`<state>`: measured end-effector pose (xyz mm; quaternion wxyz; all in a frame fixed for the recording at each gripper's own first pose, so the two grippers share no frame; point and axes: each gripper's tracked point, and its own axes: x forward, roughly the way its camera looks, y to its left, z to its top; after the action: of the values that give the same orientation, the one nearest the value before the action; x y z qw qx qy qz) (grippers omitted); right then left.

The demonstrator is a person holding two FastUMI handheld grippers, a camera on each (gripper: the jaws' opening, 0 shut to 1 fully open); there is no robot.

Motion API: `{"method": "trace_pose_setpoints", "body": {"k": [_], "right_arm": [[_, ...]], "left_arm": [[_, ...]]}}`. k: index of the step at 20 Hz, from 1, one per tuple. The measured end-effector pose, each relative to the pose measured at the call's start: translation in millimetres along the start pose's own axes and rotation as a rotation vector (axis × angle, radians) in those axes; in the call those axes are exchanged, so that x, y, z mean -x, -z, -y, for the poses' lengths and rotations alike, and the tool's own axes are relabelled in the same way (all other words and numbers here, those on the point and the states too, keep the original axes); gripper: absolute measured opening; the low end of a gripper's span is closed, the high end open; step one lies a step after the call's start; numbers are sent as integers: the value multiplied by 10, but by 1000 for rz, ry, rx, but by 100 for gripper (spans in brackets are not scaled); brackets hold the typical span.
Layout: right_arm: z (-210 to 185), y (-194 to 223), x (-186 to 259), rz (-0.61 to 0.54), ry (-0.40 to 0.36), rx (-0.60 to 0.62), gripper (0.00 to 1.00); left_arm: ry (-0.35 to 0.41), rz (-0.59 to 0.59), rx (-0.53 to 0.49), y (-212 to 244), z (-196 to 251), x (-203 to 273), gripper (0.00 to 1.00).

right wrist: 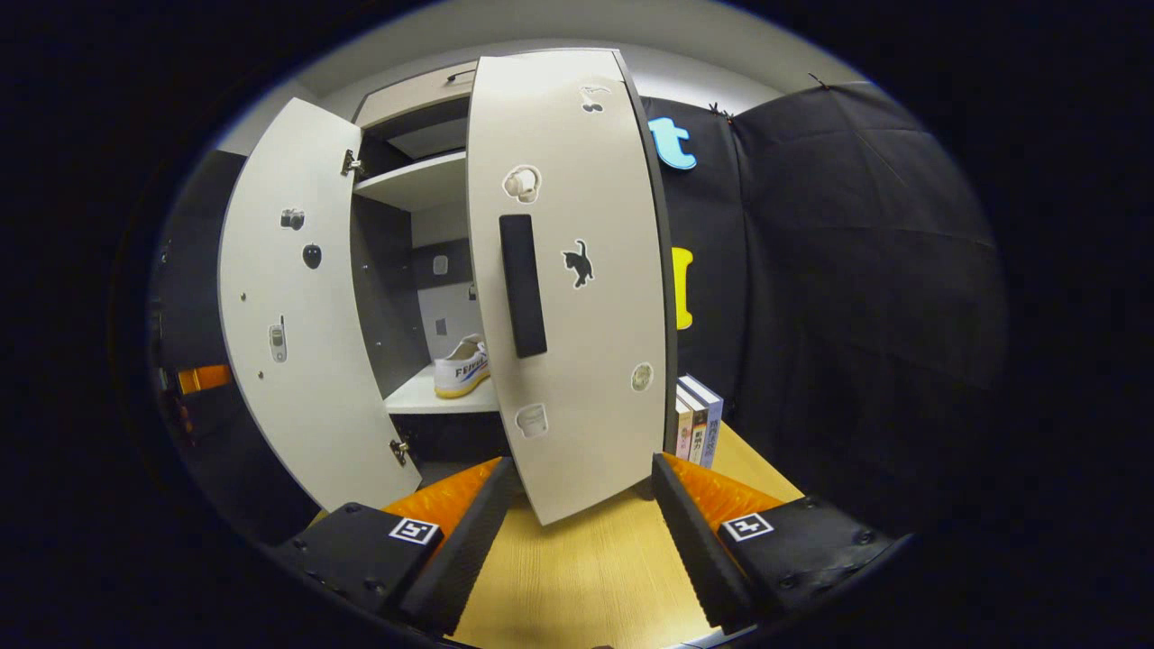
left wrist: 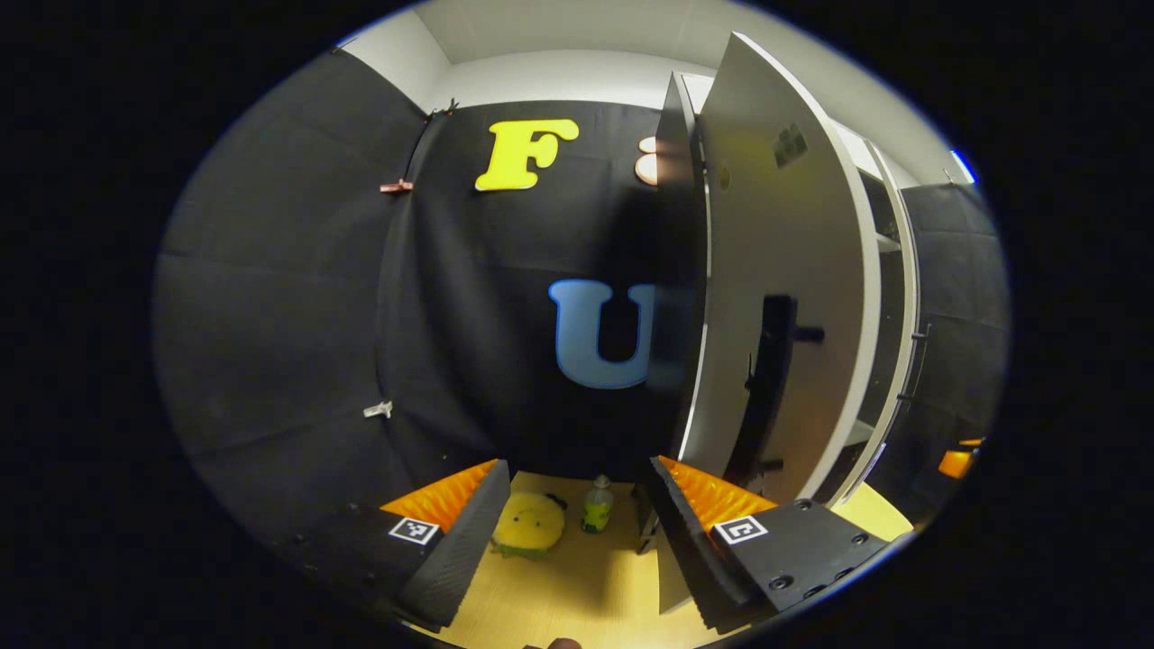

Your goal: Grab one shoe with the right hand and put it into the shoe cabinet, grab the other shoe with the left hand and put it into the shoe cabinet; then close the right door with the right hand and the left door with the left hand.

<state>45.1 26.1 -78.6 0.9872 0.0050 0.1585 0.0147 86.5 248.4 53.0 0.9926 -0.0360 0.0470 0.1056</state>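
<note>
Before the right door [right wrist: 577,297], parted jaws.

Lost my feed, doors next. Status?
Both grippers' jaws open, empty. One shoe on cabinet shelf. Right door and left door both open. Right gripper faces right door; nothing blocking.

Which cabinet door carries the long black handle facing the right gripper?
The right door, directly ahead of the right gripper. The left door shows its inner face with hinges and small stickers, no handle.
</note>
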Motion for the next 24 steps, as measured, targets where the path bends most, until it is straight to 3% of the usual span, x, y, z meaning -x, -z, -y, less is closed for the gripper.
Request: {"method": "trace_pose_setpoints", "body": {"k": [6,9,17,24], "right_arm": [[84,228,99,-44,7,-31,97],[140,256,29,-52,3,-49,97],[183,135,-288,-31,-58,-5,99],[271,104,-529,-31,-121,33,99]], "left_arm": [[47,27,-59,-254,263,-327,95],[25,27,-100,-275,296,-290,92],[-6,3,-46,-215,597,-198,90],[4,-2,-32,-182,1217,-208,90]]}}
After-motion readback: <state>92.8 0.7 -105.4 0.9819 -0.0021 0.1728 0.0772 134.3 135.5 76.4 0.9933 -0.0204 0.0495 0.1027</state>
